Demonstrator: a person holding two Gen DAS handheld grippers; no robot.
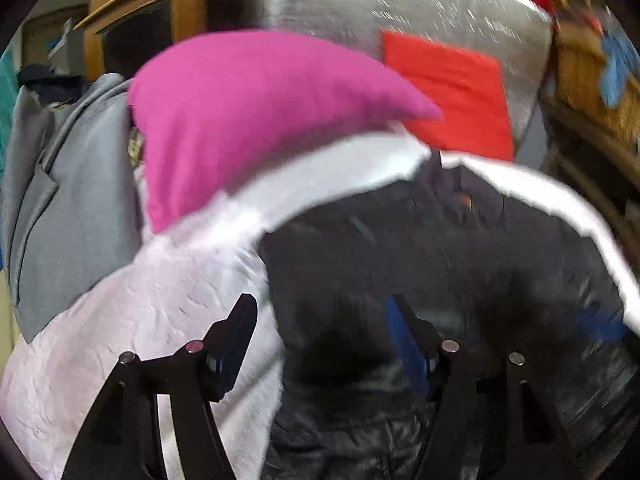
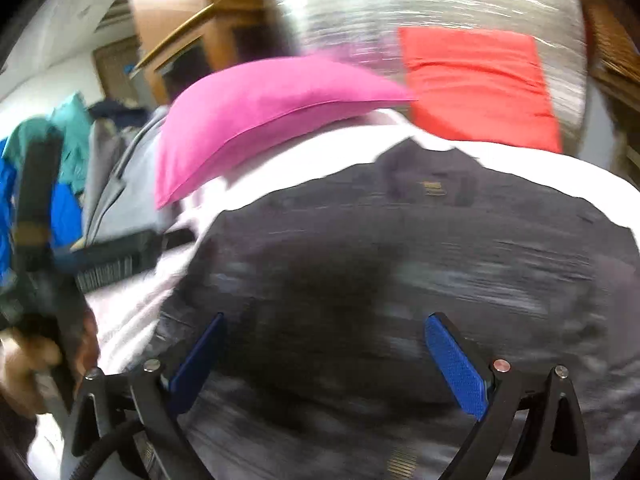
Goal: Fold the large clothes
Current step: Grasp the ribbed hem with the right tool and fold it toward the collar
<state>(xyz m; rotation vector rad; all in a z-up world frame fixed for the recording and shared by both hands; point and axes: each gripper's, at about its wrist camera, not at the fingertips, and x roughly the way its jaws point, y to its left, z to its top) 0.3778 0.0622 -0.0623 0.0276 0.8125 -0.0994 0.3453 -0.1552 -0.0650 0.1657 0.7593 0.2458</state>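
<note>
A dark puffy jacket lies spread on a white bed sheet, collar at the far end. It also shows in the right wrist view, blurred by motion. My left gripper is open and empty above the jacket's left edge. My right gripper is open and empty above the jacket's middle. The left gripper's body and the hand holding it show at the left of the right wrist view.
A pink pillow and a red pillow lie at the bed's far end. A grey garment and other clothes hang at the left. A wooden cabinet stands behind. Wooden shelving is at the right.
</note>
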